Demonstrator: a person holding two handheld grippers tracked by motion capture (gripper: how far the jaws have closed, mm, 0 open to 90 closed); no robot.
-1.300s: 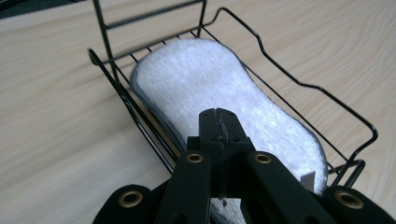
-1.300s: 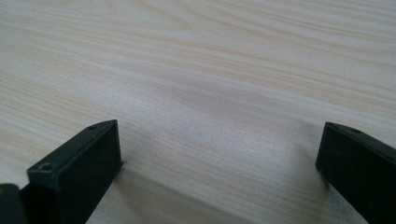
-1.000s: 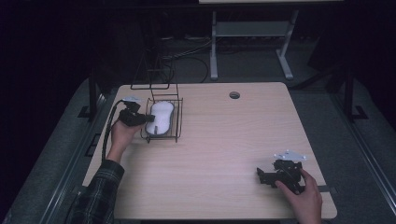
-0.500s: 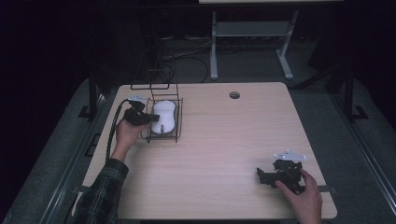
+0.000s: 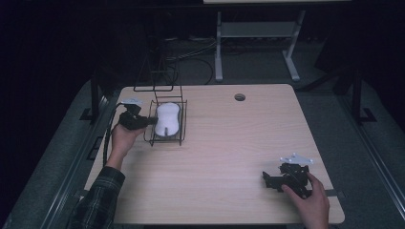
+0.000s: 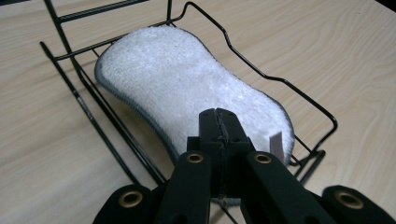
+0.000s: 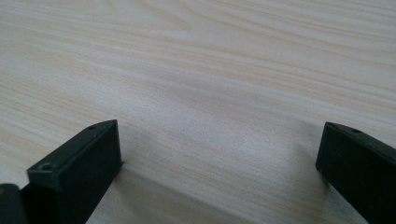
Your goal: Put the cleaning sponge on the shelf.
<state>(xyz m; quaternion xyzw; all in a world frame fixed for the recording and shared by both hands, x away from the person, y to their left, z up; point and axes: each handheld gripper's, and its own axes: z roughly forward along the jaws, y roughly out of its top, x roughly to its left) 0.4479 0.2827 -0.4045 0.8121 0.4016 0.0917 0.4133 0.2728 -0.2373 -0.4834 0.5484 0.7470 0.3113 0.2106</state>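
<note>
Sponge (image 6: 187, 88), white, fluffy and peanut-shaped, lay in our black wire basket (image 5: 180, 125); our left gripper (image 6: 218, 122) had edged back slightly, closed on nothing, the right gripper (image 7: 219, 154) open.

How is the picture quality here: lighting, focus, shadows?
High view: table lit, surroundings nearly black, detail soft. Left gripper view: white sponge and wire basket sharp, evenly lit. Right gripper view: wood grain clear, soft shadow beside the right tool, near jaws slightly blurred.
</note>
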